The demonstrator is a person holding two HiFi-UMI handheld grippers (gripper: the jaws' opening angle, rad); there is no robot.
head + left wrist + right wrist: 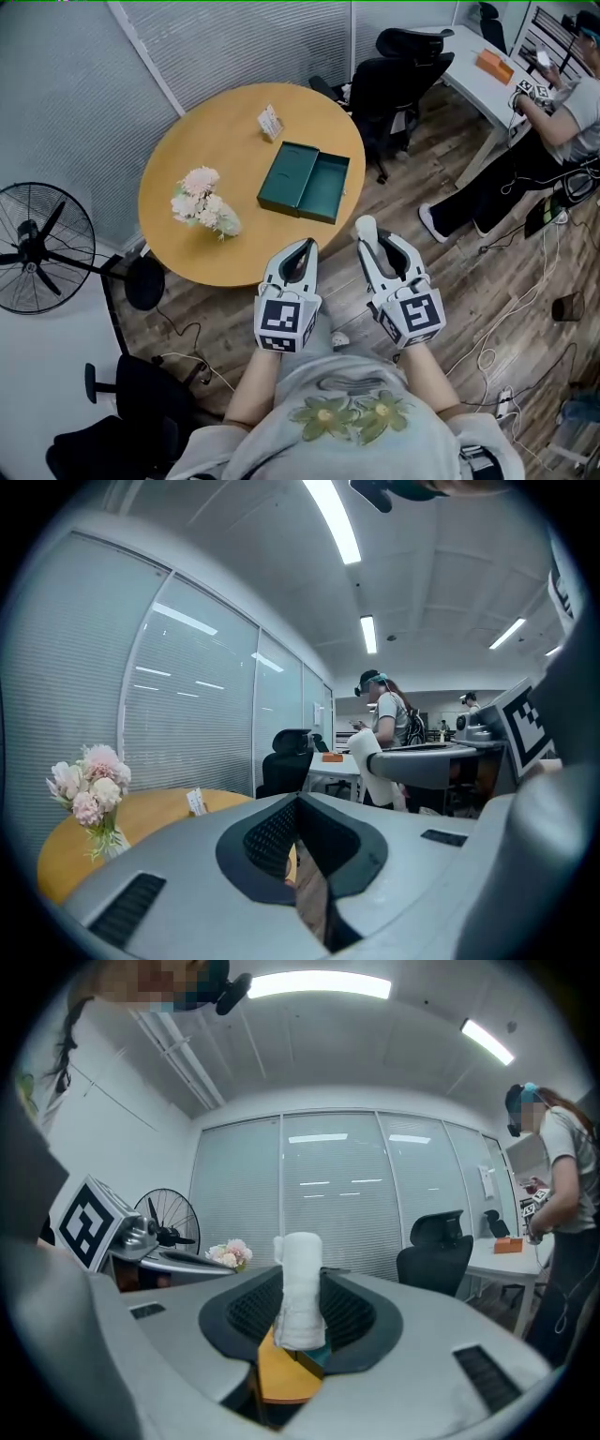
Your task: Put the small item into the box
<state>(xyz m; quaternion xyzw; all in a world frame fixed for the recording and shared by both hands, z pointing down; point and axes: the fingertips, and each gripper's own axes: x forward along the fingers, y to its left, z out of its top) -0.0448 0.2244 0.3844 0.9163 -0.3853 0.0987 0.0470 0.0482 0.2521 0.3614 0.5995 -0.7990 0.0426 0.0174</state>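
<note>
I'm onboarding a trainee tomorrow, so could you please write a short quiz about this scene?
1. True or false: the green box on the round table lies open.
2. Which gripper holds the white roll? A) left gripper B) right gripper C) neither
3. Fill in: on the table, apart from the box, stands a bunch of pink ____.
Key: 1 true; 2 B; 3 flowers.

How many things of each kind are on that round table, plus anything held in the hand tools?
Green box: 1
Flower bunch: 1
Small card: 1
White roll, gripped in the right tool: 1
Total: 4
</note>
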